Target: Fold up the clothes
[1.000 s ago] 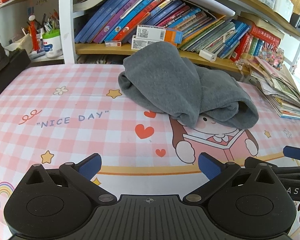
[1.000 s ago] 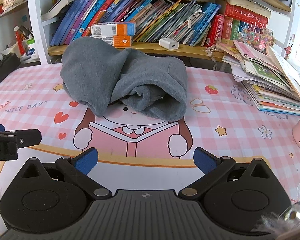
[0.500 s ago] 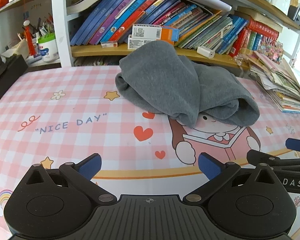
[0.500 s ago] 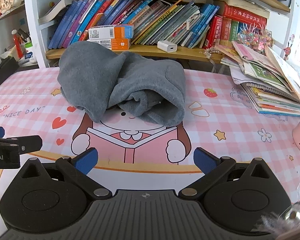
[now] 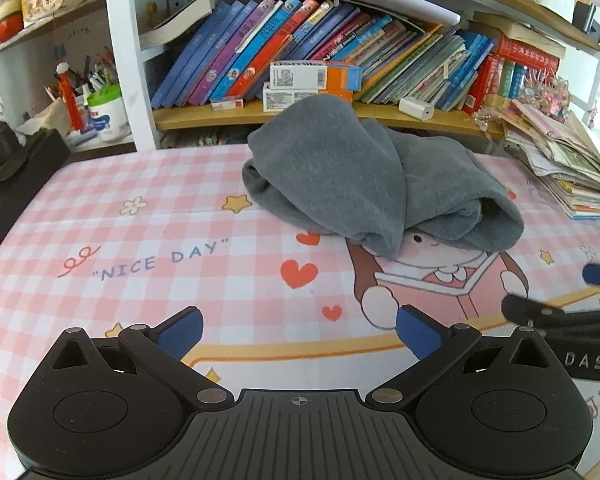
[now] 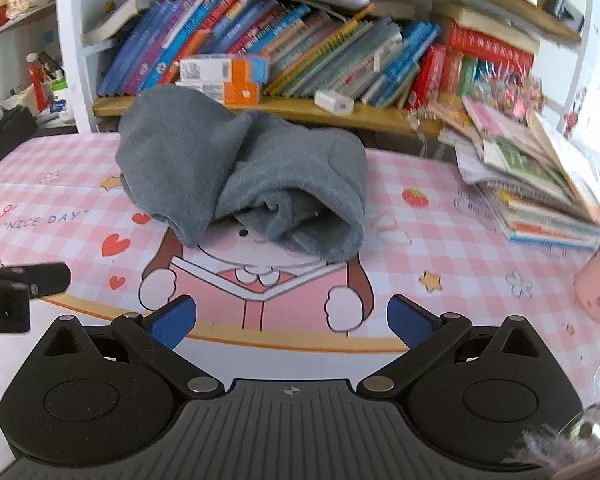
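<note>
A grey fleece garment [image 5: 364, 184] lies crumpled in a heap on the pink checked tablecloth [image 5: 140, 240], at the far middle in front of the bookshelf. It also shows in the right wrist view [image 6: 244, 176]. My left gripper [image 5: 298, 334] is open and empty, well short of the garment and to its left. My right gripper [image 6: 290, 322] is open and empty, in front of the garment's near edge. Each gripper shows at the side of the other's view.
A bookshelf [image 5: 340, 112] with leaning books and small boxes runs along the table's far edge. A stack of magazines [image 6: 540, 184] lies at the right. A pink object [image 6: 598, 284] sits at the right edge. Pen pots [image 5: 104, 112] and a dark object [image 5: 20, 160] stand at the left.
Both grippers have moved forward toward the garment, which looms larger now. Both stay open and empty. The garment has not moved.
</note>
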Demonstrator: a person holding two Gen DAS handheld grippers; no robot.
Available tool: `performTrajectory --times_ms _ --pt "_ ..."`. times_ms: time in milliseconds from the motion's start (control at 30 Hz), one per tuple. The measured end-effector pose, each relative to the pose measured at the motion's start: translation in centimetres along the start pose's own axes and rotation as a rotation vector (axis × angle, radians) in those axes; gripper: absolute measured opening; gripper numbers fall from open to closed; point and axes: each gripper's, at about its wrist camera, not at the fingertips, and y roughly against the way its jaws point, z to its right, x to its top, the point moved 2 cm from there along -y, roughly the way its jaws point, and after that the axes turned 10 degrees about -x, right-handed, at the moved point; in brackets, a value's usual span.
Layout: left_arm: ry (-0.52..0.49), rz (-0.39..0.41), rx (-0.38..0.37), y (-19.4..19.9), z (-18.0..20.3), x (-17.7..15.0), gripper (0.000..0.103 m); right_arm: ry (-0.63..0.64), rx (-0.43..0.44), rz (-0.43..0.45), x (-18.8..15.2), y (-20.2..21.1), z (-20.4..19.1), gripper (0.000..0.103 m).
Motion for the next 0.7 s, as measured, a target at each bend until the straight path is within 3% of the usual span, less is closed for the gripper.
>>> performTrajectory --times_ms 400,700 --pt "-0.032 0.003 -0.052 0.9 1.1 0.1 0.103 0.002 -0.037 0.007 -1.1 1.6 0.4 0.103" --pt "-0.066 -0.012 -0.036 1.1 2.1 -0.3 0.103 0.024 -0.031 0.024 -1.7 2.9 0.4 0.103"
